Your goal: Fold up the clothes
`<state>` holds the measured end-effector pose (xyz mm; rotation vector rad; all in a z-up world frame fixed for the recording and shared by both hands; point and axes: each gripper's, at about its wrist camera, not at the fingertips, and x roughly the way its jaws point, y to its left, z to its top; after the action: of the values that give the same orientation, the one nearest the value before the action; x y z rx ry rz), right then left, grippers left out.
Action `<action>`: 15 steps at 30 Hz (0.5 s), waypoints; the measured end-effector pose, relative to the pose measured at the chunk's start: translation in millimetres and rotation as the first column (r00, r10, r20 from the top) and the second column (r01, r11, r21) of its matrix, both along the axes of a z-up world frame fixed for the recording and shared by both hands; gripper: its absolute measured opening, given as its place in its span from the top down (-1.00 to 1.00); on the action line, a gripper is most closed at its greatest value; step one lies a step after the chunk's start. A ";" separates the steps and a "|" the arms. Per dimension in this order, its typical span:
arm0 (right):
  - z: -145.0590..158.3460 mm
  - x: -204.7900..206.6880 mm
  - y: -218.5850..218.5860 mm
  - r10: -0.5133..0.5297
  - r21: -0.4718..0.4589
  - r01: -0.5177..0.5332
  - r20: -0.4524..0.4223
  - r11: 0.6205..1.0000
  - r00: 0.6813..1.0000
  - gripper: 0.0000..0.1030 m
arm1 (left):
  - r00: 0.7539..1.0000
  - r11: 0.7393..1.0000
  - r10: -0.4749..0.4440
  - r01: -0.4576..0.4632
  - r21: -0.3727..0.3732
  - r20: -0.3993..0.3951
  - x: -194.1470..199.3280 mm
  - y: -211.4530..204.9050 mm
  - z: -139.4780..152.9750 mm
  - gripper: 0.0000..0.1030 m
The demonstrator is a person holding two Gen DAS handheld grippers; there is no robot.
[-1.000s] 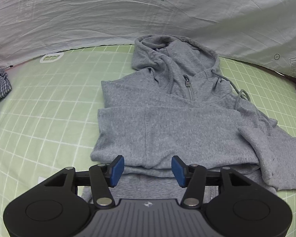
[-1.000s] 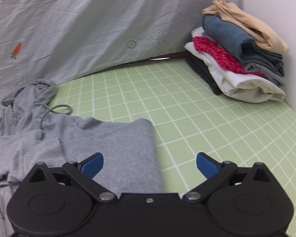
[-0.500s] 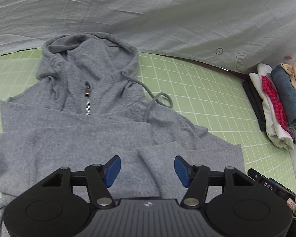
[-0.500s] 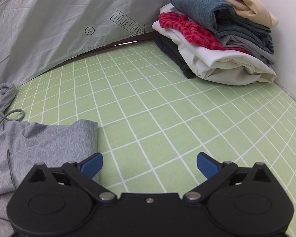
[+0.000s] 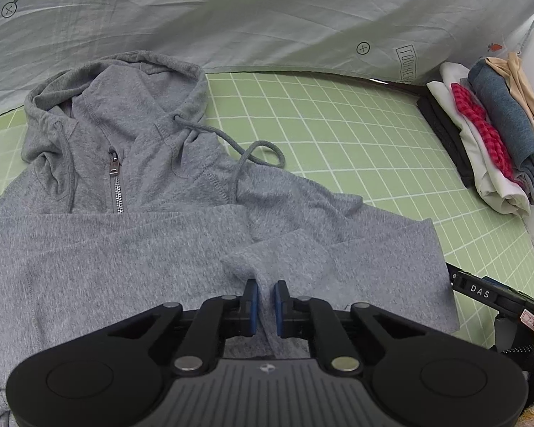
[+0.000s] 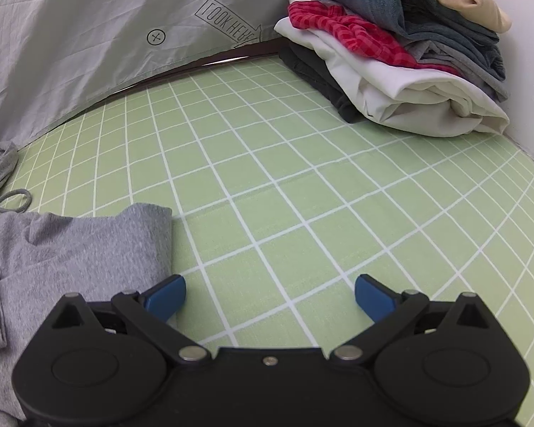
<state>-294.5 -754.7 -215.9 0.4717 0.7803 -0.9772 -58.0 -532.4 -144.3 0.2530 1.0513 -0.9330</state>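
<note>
Closing since earlier: left gripper (image 5: 265,299) jaws on hoodie (image 5: 131,235) fold

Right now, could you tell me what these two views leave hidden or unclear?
- Hoodie hem: left wrist view, behind the left gripper, whose jaws are closing on a fabric ridge.
- Most of the hoodie: right wrist view, cut by the left edge.
- Clothes stack top: right wrist view, cut by the upper edge.

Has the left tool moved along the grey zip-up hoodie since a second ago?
Yes. The left tool went rightward, from the grey zip-up hoodie hem to its sleeve, jaws closing on fabric.
</note>
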 end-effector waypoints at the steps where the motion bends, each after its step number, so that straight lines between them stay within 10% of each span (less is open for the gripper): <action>1: 1.1 -0.4 0.8 -0.002 0.000 0.002 0.002 1.000 1.000 -0.99 | 1.000 1.000 0.004 -0.003 -0.012 0.012 -1.1 2.5 4.3 0.80; 15: 28.6 -1.2 48.1 0.072 -0.073 -0.074 -0.032 0.995 0.997 -0.99 | 0.964 0.956 0.256 -0.241 -0.169 0.076 35.1 83.1 59.9 0.81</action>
<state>-295.7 -706.5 -187.3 0.3629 0.7793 -0.9431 -23.0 -449.3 -84.4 0.0308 0.8904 -0.7636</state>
